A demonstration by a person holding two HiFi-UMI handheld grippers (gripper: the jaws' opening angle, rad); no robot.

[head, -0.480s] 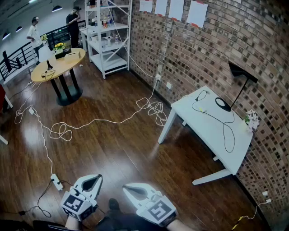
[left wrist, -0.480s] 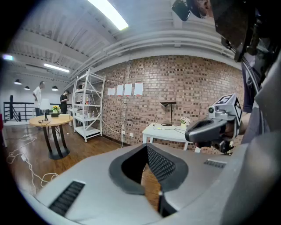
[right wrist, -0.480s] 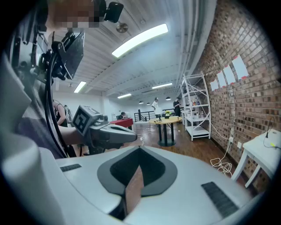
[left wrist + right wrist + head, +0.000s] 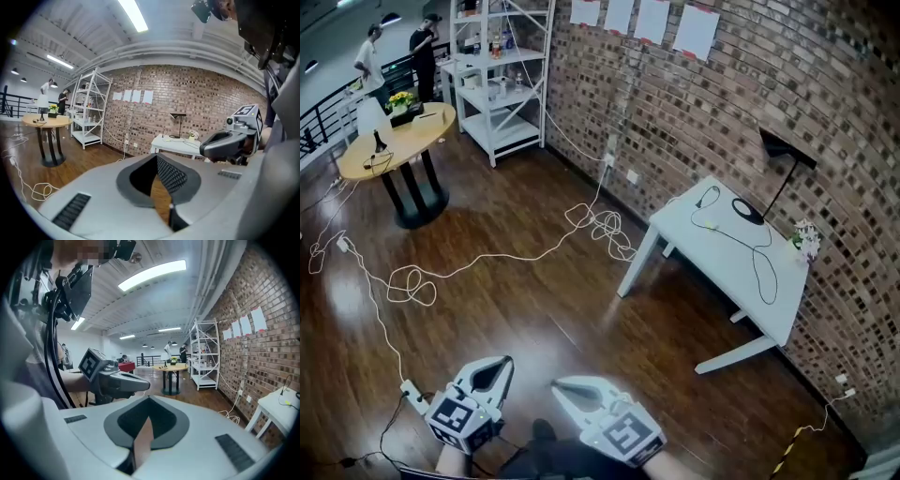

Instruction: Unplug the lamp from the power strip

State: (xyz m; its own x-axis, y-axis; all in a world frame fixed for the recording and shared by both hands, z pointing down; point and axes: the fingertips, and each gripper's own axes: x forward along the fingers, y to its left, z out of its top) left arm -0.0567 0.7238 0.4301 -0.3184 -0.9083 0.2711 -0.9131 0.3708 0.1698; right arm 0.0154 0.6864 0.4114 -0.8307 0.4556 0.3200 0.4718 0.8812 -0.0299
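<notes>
Wood floor [image 4: 534, 309], brick wall [image 4: 722, 103] — lamp [image 4: 786, 148] on white table [image 4: 712, 261]

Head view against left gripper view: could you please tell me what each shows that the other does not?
Only the head view shows the power strip on the floor beside the left tool, and that tool's marker cube. Only the left gripper view shows the ceiling light and, close up, that tool's jaws shut with nothing between them. Both show the white desk, the black lamp, the round table, the white shelf and the right tool.
</notes>
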